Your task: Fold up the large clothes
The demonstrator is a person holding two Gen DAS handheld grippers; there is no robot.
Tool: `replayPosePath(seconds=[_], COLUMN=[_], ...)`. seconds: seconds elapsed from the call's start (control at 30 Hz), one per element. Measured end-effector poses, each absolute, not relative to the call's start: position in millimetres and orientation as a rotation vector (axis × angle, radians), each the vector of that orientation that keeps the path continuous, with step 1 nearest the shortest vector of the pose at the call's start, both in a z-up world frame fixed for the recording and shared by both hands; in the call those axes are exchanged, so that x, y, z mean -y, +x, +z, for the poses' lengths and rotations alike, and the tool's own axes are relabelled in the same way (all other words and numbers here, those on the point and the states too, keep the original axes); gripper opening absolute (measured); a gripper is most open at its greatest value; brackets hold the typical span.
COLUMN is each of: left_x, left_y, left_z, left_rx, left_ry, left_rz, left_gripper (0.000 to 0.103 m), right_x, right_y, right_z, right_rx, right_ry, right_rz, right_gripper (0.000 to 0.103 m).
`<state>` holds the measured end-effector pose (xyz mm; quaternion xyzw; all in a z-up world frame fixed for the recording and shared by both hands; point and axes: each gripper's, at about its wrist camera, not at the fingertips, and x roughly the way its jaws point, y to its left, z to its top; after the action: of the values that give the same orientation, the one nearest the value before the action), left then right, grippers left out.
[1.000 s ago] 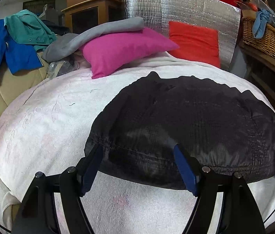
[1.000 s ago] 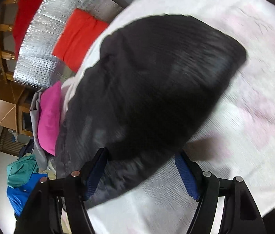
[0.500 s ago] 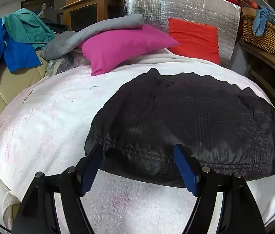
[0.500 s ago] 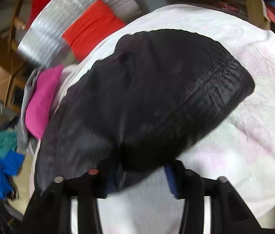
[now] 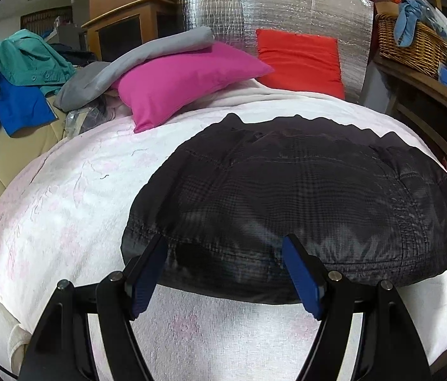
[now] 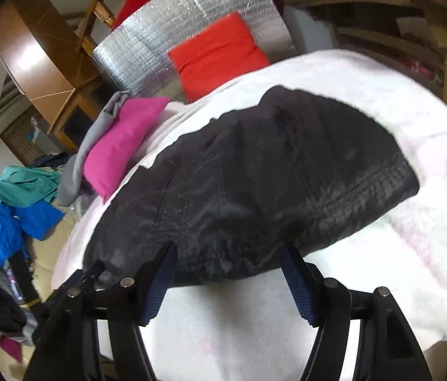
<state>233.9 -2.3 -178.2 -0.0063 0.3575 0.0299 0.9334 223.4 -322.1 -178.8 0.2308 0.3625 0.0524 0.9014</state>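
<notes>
A black quilted jacket [image 5: 302, 197] lies folded in a broad rounded bundle on the white towel-covered bed [image 5: 64, 209]. It also shows in the right wrist view [image 6: 255, 184]. My left gripper [image 5: 226, 254] is open, its blue-padded fingers either side of the jacket's near hem, close above it. My right gripper [image 6: 229, 257] is open too, its fingers spread at the jacket's near edge, empty. The other gripper's black frame [image 6: 87, 276] shows at the jacket's left corner in the right wrist view.
A pink pillow [image 5: 185, 79] with a grey garment [image 5: 147, 54] on it and a red cushion [image 5: 299, 57] lie at the bed's far end against a silver foil panel [image 5: 274, 9]. Blue and teal clothes [image 5: 17, 76] hang at left. A wicker basket [image 5: 410, 41] stands on a shelf at right.
The right gripper swung round, shut briefly on the jacket's edge, and now stands open again. The left gripper has stayed open at the near hem, shifting only slightly.
</notes>
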Motion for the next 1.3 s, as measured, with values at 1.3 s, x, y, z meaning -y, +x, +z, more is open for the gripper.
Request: replayPosePath(seconds=[1.3], left_x=[-79], left_y=[323], left_z=[-197], left_rx=[-0.919], left_ry=[-0.003], left_rz=[-0.027], left_gripper=[0.088], right_x=[529], right_y=[340], right_z=[-267], right_rx=[-0.935], right_ry=[1.061], right_rz=[0.166], right_gripper=[0.083])
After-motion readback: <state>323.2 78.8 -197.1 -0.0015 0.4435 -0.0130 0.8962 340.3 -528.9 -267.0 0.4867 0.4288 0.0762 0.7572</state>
